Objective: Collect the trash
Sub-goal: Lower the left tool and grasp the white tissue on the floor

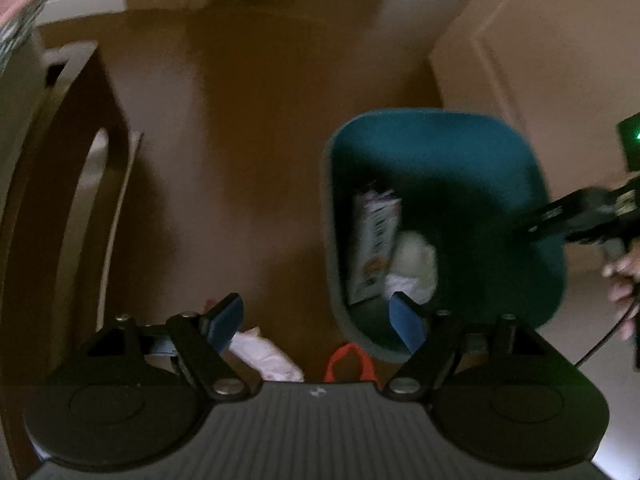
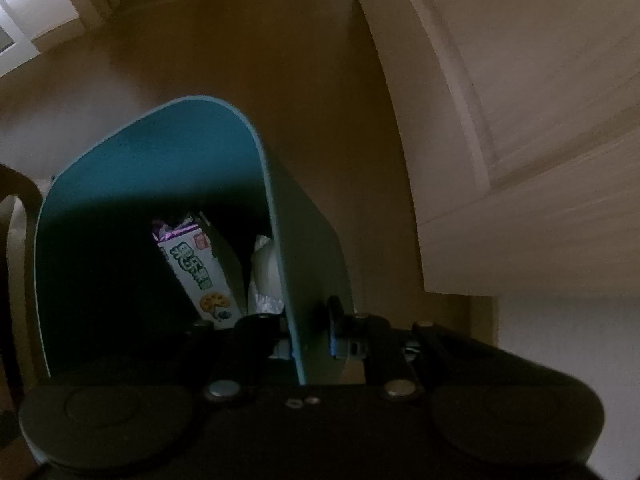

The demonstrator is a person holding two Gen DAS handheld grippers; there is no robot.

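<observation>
A teal trash bin (image 1: 460,152) stands on the brown floor, right of centre in the left wrist view. Inside it lie a printed carton (image 1: 376,244) and crumpled white paper (image 1: 416,264). My left gripper (image 1: 316,320) hovers open above the floor beside the bin's near rim, with nothing between its blue pads. Below it lie a pink-white wrapper (image 1: 264,356) and an orange-red scrap (image 1: 352,360). My right gripper (image 2: 304,328) is shut on the bin's wall (image 2: 304,240); its left finger is hidden inside the bin. The carton (image 2: 200,272) shows there too.
A dark wooden furniture frame (image 1: 80,160) rises at the left. A beige wall and cupboard panel (image 1: 540,60) closes off the right side behind the bin. A person's hand (image 1: 624,280) holds the right gripper (image 1: 580,216) at the bin's far rim.
</observation>
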